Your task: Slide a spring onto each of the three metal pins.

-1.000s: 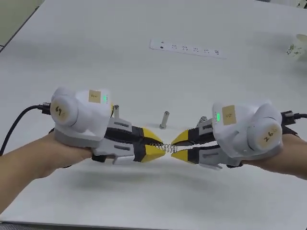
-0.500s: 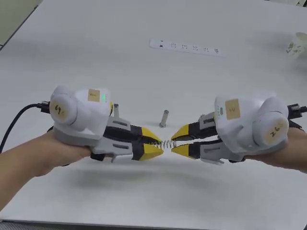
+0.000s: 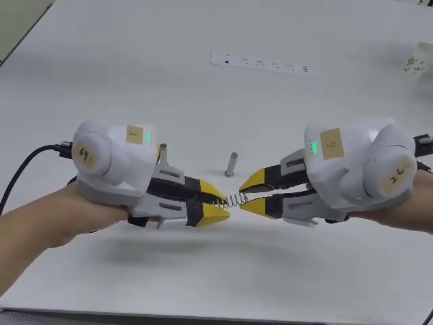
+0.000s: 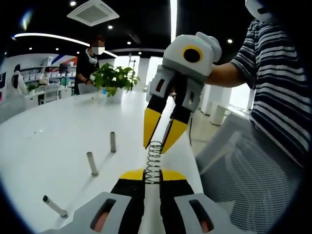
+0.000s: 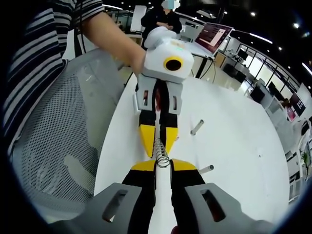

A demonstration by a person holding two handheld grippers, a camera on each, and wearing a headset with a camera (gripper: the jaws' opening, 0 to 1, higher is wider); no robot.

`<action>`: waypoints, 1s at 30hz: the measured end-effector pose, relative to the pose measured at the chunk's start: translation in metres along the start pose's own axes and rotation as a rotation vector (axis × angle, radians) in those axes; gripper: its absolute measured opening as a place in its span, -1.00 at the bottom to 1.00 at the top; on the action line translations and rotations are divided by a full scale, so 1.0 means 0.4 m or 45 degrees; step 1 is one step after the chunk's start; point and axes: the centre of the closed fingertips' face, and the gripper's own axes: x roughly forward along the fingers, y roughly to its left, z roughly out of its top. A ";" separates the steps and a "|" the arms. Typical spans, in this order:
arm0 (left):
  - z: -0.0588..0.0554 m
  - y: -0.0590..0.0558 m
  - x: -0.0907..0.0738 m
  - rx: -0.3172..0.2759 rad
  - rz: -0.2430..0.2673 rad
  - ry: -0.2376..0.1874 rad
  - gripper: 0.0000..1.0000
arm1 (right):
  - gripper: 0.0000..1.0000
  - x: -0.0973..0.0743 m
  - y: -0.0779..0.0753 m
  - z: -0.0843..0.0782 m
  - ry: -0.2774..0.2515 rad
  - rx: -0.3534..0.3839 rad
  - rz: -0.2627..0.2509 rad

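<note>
The spring (image 3: 235,198) hung in the air over the white table (image 3: 203,271), stretched between the two sets of yellow tips. The left gripper (image 3: 222,202) had its jaws pinched narrow on one end of it, and in the left gripper view the spring rose straight out of those closed tips. The right gripper (image 3: 247,196) met it nose to nose. Its jaws were parted in a slim V with the spring's other end lying between them, though I couldn't tell whether they touched it. Three metal pins (image 4: 91,163) sat in a row on the table beside the grippers. From the head view, one pin (image 3: 232,164) stood upright just beyond the tips, and another pin (image 3: 163,154) poked up behind the left gripper's body. A power strip (image 3: 260,65) lay farther back.
</note>
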 end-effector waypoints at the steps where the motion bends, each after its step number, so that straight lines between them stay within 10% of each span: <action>1: -0.001 -0.001 0.000 0.001 -0.002 0.003 -0.95 | -0.84 -0.001 0.000 0.008 -0.021 0.016 0.006; 30: 0.012 -0.007 0.010 0.024 0.013 0.004 -0.95 | -0.85 0.014 -0.009 0.112 -0.209 -0.013 -0.064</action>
